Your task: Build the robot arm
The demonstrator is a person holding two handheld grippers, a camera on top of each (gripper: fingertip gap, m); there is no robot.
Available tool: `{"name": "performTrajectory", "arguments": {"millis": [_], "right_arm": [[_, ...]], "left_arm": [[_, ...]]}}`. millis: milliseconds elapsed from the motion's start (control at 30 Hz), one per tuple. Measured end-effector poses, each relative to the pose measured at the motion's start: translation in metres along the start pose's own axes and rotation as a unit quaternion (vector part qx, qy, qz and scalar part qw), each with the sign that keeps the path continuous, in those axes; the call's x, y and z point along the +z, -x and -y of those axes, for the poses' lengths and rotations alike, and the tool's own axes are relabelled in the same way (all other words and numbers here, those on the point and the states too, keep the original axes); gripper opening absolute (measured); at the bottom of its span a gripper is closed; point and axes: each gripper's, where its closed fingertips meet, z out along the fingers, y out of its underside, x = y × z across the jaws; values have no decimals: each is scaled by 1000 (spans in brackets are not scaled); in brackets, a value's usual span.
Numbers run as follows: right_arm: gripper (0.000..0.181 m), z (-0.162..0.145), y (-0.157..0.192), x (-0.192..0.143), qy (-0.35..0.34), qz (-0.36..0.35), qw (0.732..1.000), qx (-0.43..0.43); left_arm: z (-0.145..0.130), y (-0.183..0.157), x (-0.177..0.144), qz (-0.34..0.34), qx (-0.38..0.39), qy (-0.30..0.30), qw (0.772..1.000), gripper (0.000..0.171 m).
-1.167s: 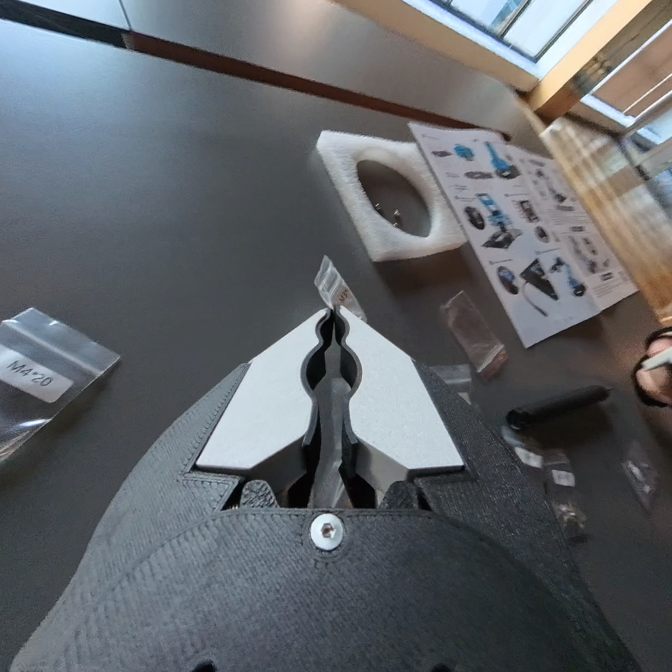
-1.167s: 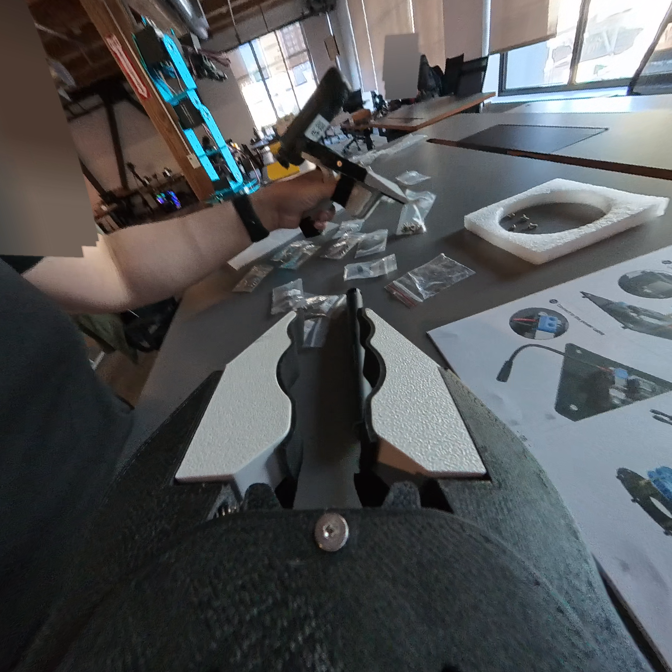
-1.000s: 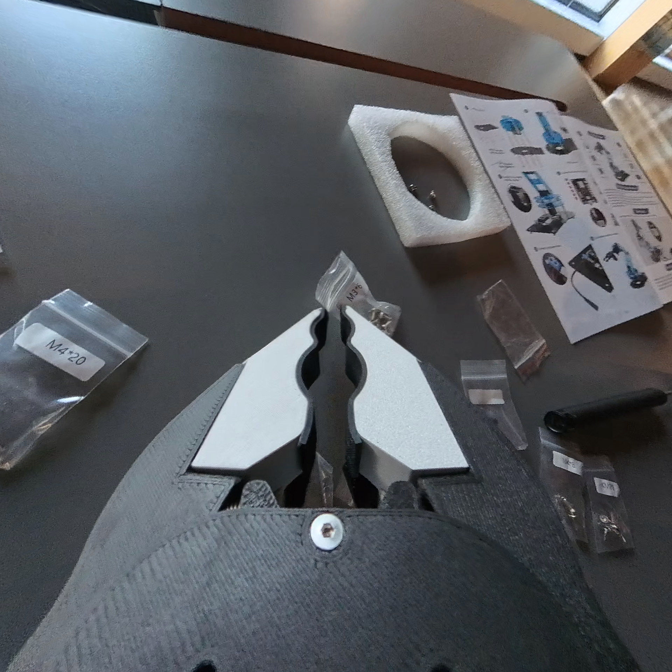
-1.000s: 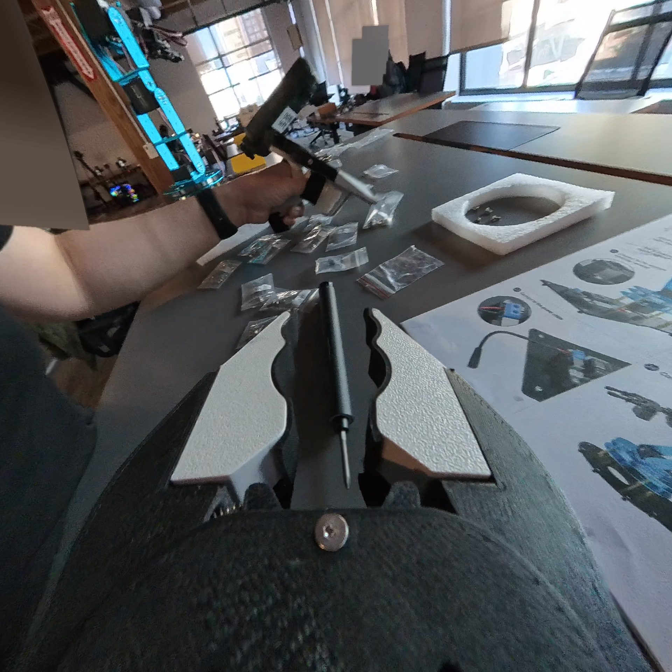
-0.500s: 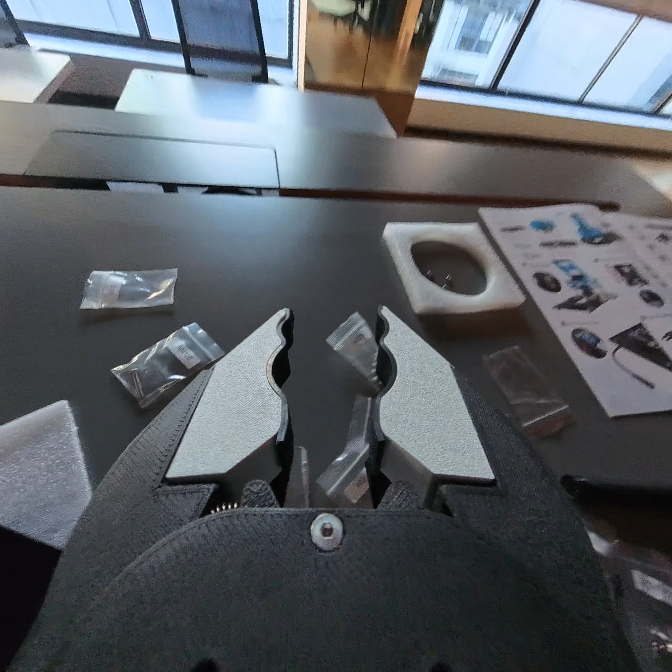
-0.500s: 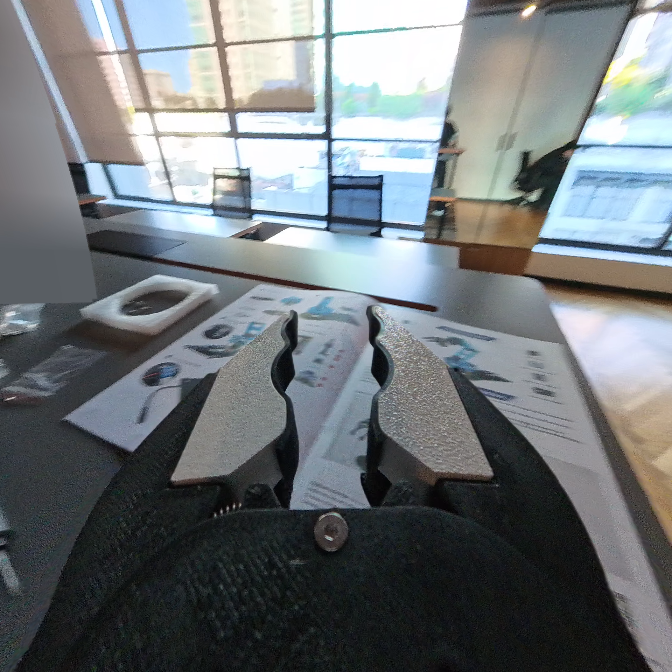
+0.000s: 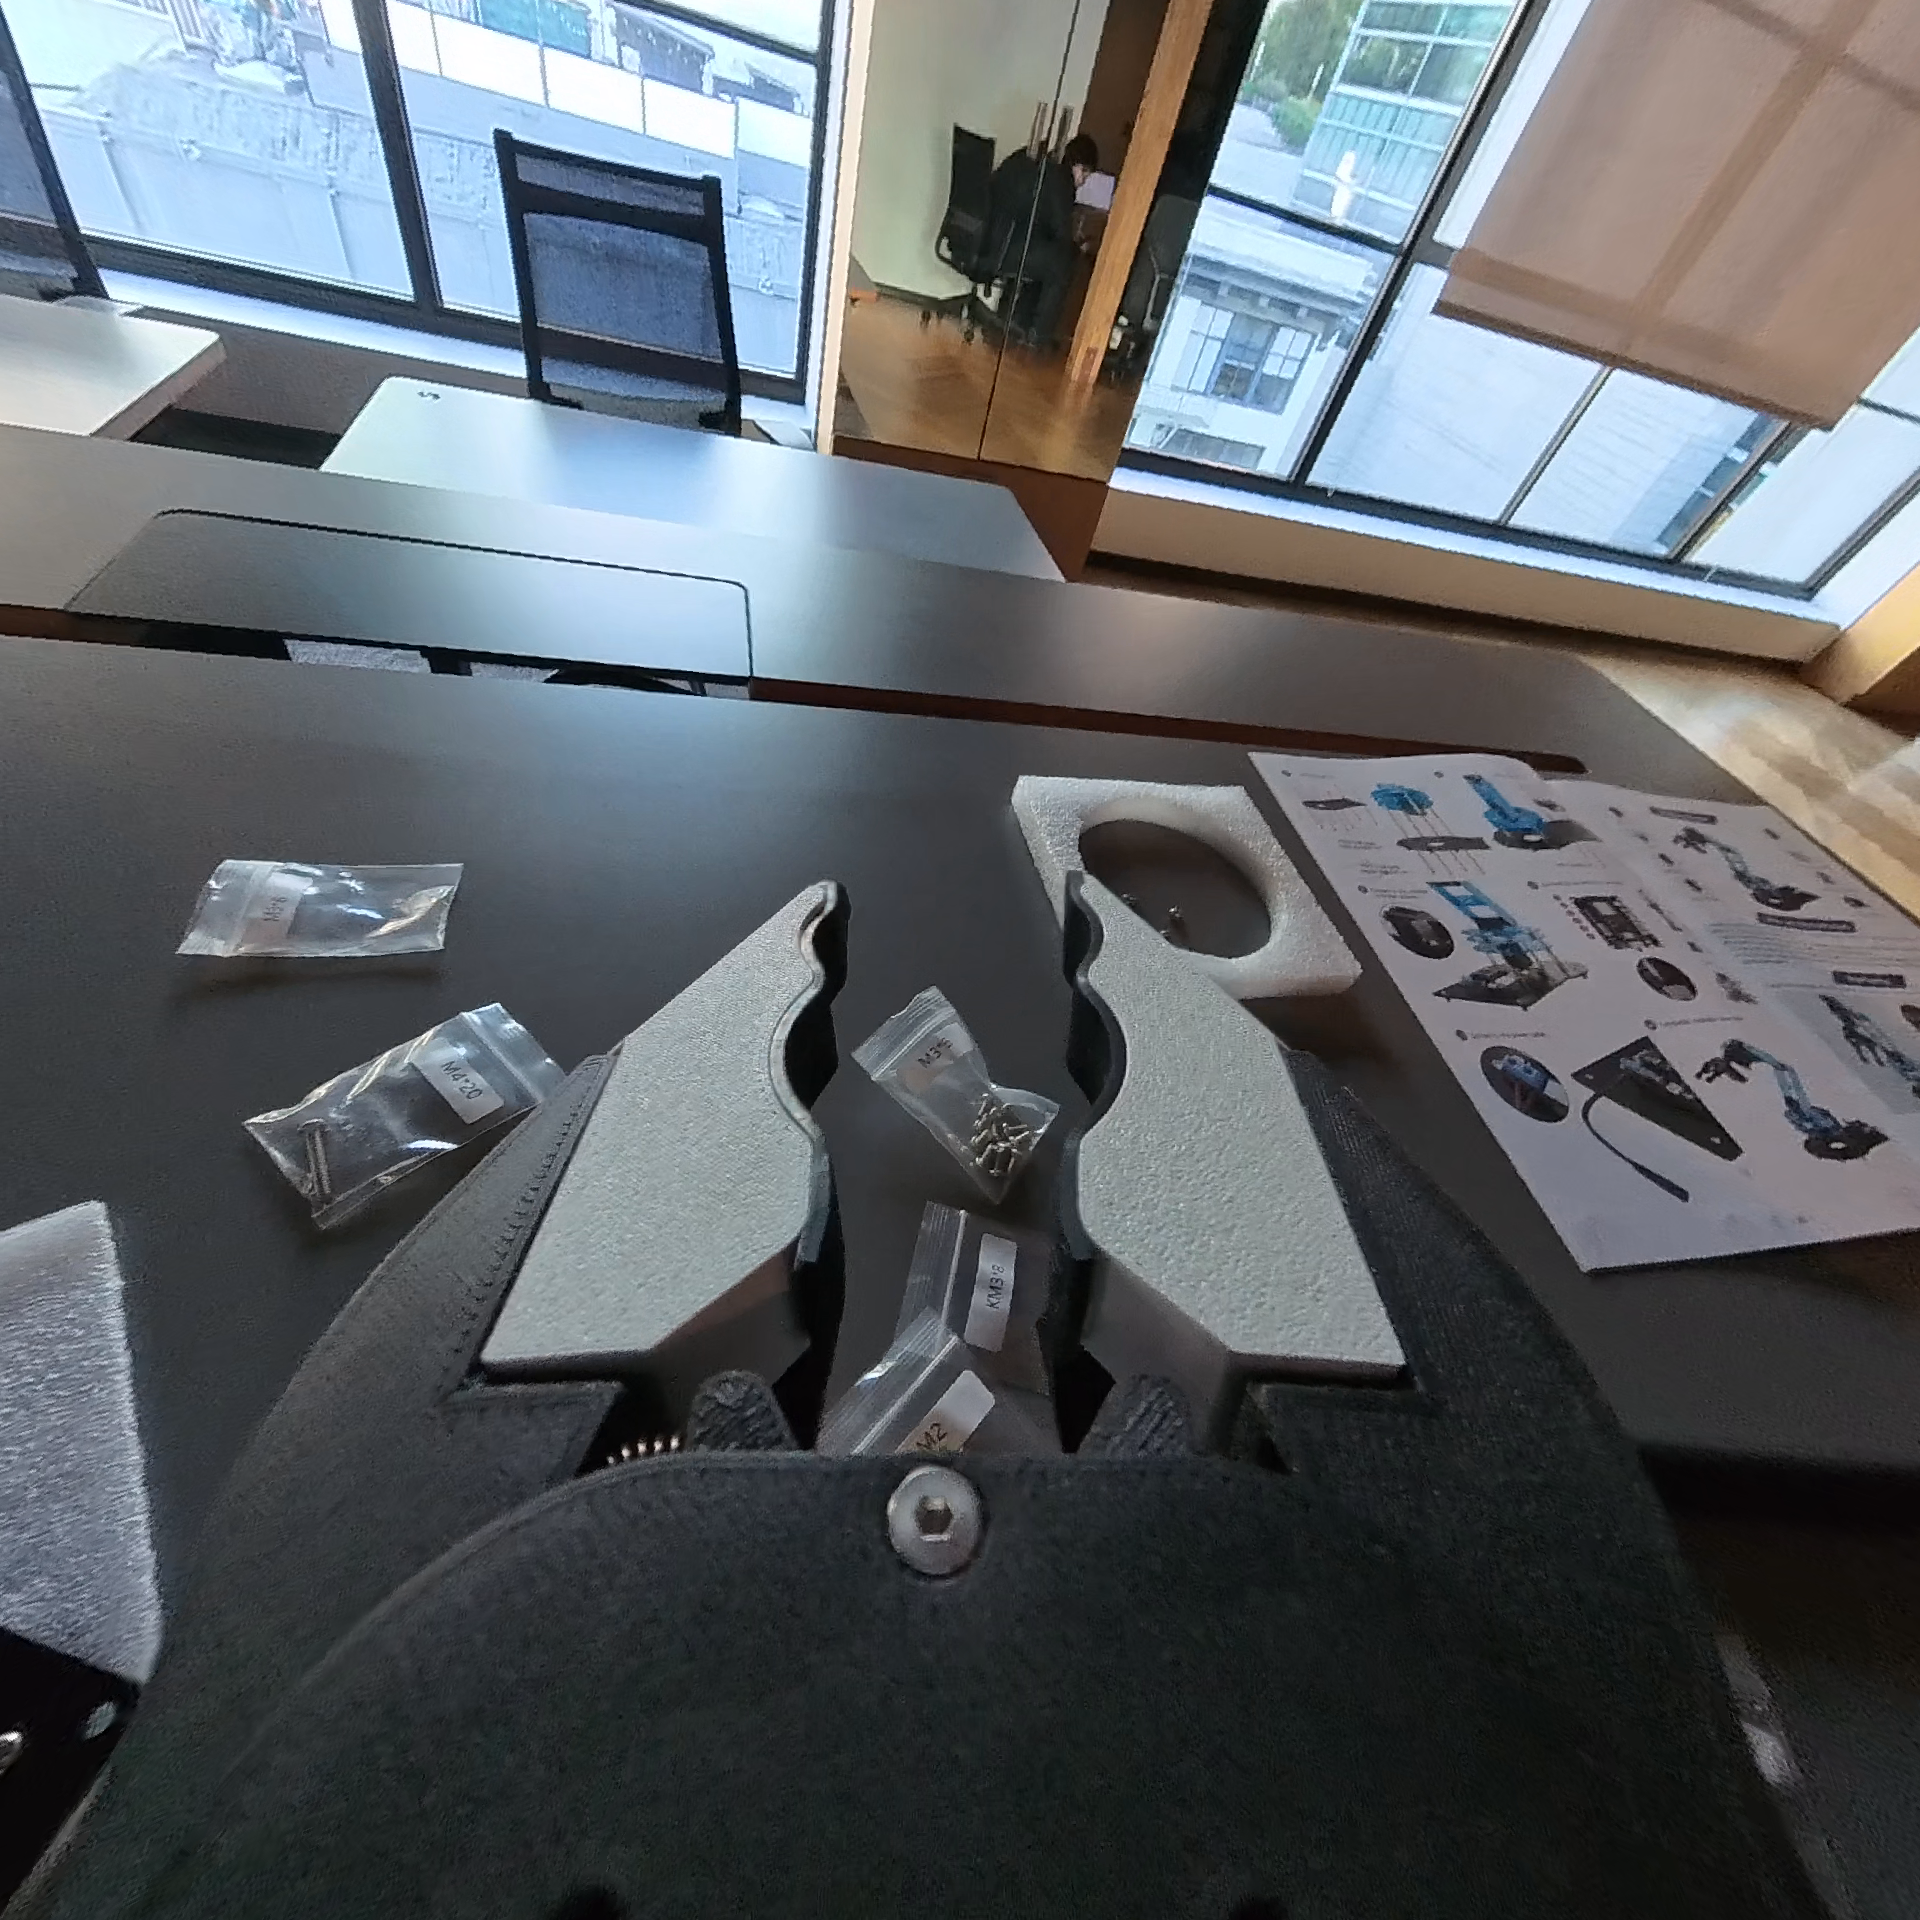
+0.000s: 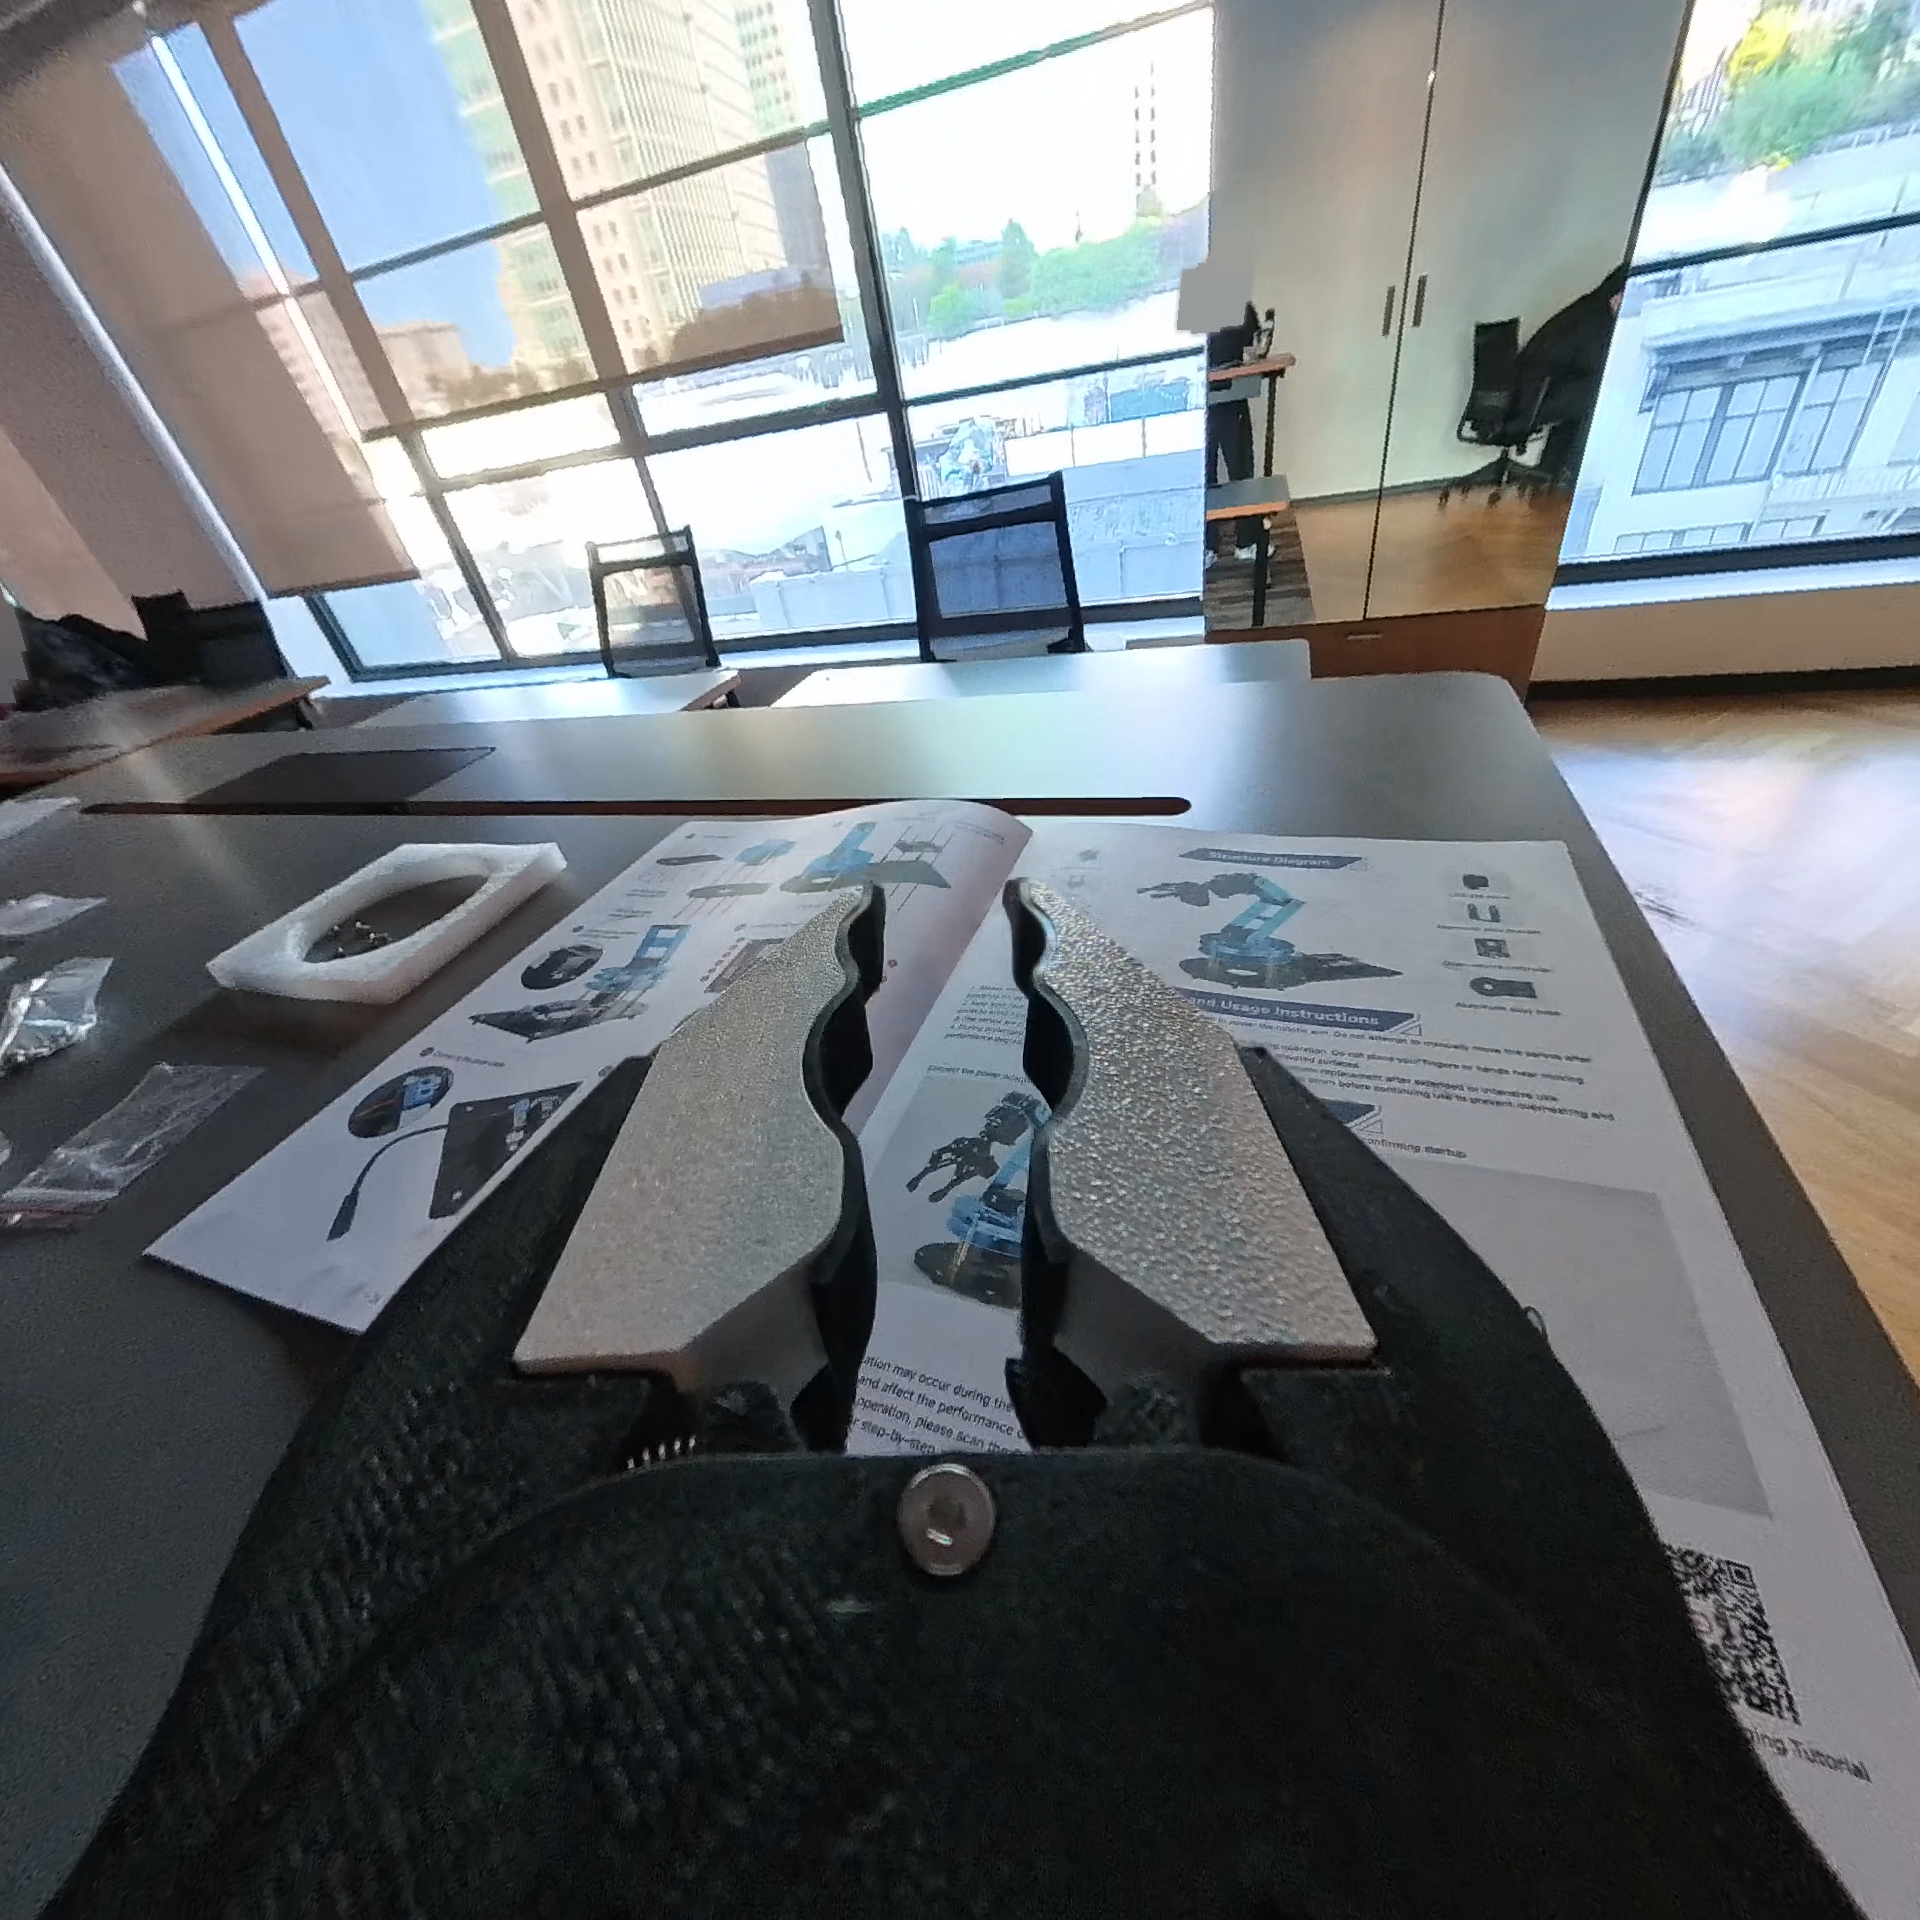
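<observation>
Both grippers have lifted and levelled out. Left gripper (image 7: 951, 914), fingers apart, hovers over small clear plastic bag of screws (image 7: 961, 1101) on dark table (image 7: 623, 831). Right gripper (image 8: 945, 904), fingers apart, hovers over white printed instruction sheet (image 8: 1351, 997) near the table's right edge.

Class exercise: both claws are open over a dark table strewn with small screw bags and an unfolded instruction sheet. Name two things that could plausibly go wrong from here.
1. The left claw hangs open over several overlapping screw bags; closing might pinch two at once.
2. The right claw sits over the instruction sheet, whose raised fold could snag or crumple.
</observation>
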Motion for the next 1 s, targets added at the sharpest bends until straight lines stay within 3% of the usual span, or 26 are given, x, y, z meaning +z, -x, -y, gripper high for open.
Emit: {"name": "performTrajectory", "arguments": {"millis": [167,233,533,767,1000], "right_arm": [[14,1,7,-2,5,15,1000,-12],[0,-1,11,-3,16,28,999,-18],[0,-4,16,-6,29,20,996,-84],[3,-17,20,2,48,4,989,-137],[0,-17,31,4,28,41,992,-118]], "left_arm": [[-4,-8,2,-18,-6,3,1000,39],[-5,-6,2,-12,5,7,1000,39],[-3,19,1,62,74,-2,995,35],[-7,17,4,42,52,1,998,35],[-1,20,1,44,47,-16,998,33]]}}
